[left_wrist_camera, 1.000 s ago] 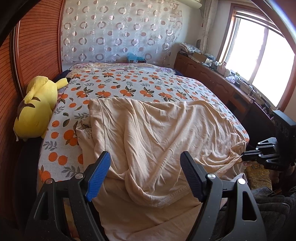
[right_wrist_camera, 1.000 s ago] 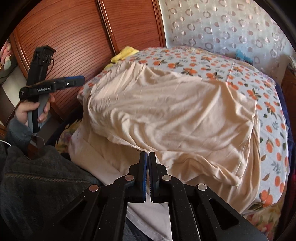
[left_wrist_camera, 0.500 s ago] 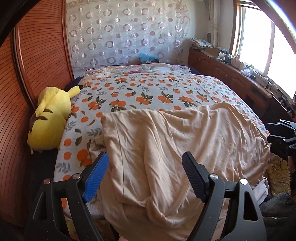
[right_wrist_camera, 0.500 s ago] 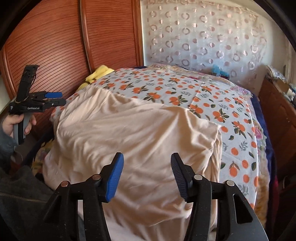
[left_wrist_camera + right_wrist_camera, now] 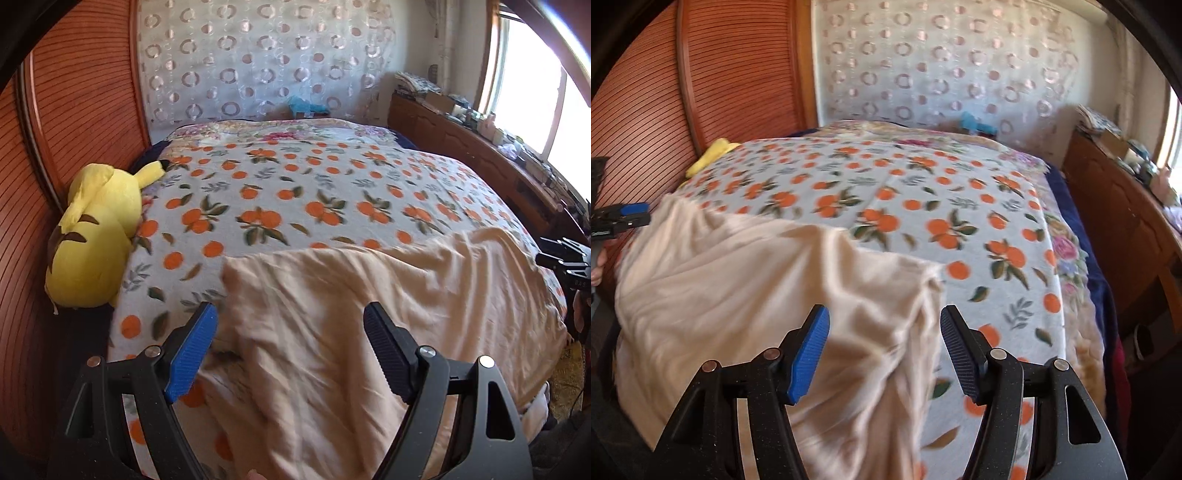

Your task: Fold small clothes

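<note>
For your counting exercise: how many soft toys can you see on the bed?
1. A yellow soft toy lies at the bed's left edge against the wooden wall panel; the right wrist view shows only a corner of it. Others may be hidden beyond the frame.

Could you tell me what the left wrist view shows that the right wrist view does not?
Only the left wrist view shows the whole yellow plush toy and the bright window. Only the right wrist view shows the dark blue sheet edge beside the bed. Both show the peach cotton garment on the orange-print blanket, and the open left gripper and right gripper.
</note>
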{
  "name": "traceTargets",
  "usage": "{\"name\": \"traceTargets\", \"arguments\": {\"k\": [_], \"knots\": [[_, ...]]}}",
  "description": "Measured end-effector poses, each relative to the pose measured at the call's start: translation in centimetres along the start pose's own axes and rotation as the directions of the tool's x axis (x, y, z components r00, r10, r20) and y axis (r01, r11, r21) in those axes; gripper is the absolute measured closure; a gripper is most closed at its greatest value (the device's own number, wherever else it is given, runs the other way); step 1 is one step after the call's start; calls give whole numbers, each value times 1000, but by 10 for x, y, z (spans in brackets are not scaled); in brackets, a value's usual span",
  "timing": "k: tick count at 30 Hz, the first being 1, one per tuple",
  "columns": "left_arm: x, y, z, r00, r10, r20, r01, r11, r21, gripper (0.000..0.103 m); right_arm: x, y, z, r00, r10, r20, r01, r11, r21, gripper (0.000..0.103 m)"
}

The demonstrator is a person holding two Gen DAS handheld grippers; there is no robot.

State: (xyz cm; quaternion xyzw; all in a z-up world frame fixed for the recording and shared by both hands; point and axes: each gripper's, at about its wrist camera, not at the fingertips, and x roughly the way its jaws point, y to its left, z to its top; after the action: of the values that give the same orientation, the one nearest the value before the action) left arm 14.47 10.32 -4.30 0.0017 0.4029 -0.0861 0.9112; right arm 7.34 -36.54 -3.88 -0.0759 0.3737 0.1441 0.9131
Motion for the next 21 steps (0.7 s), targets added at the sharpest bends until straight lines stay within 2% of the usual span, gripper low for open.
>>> {"name": "traceTargets", "arguments": {"k": [4, 11, 18, 21], "knots": [[11, 28, 7, 999, 35, -14, -35, 998, -48, 21, 23, -14, 6, 1000, 10, -28, -9, 999, 45, 38], [33, 54, 1, 997, -34, -69, 25, 991, -130, 21, 41, -26, 10, 998, 35, -54, -30, 996, 83, 38], [34, 41, -8, 986, -155, -56, 145, 977, -159, 21, 49, -30, 13, 997, 58, -48, -53, 993, 101, 36], [35, 35, -7, 989, -132, -60, 122, 982, -142, 21, 51, -27, 13, 997, 68, -46, -63, 993, 103, 36]]}}
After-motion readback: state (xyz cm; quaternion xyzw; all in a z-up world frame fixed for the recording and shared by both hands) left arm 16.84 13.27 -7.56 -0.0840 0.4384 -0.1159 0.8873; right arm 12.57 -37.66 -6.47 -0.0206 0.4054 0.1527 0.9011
